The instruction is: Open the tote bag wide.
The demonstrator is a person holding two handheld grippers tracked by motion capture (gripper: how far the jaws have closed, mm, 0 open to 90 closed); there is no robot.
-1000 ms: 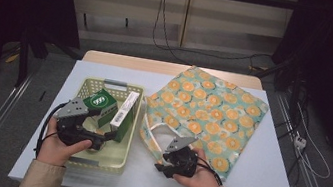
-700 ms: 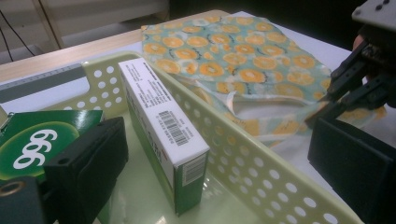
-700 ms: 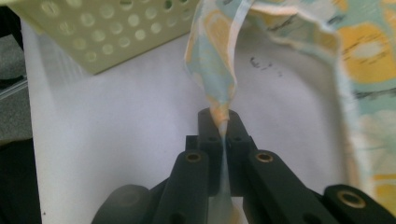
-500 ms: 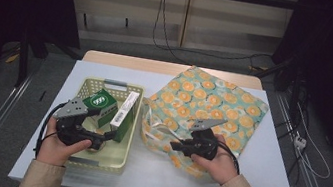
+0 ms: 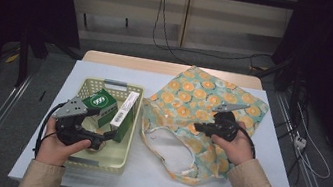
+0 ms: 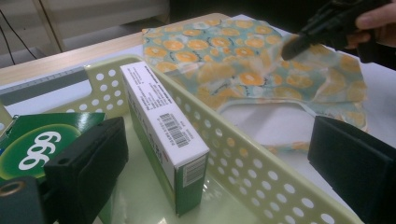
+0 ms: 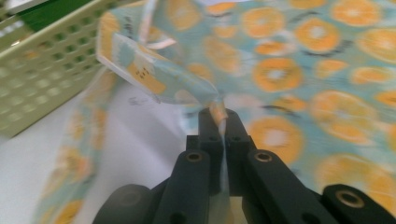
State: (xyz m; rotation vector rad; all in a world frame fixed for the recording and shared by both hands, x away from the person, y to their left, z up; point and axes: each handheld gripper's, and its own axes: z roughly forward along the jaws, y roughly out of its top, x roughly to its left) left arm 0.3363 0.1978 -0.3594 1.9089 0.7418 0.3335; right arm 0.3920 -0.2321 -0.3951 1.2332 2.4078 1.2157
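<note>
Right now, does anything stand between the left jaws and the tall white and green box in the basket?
Nothing visible does. The left gripper is open, and the box stands upright straight ahead of it. The basket wall runs between the two jaws, beside the box, with one jaw outside it.

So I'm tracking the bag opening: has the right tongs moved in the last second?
Yes. The right tongs, shut on the bag, moved away from the table's near edge, toward the far side.

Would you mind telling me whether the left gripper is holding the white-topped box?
No, the left gripper is open, its jaws standing apart either side of the box in the basket.
</note>
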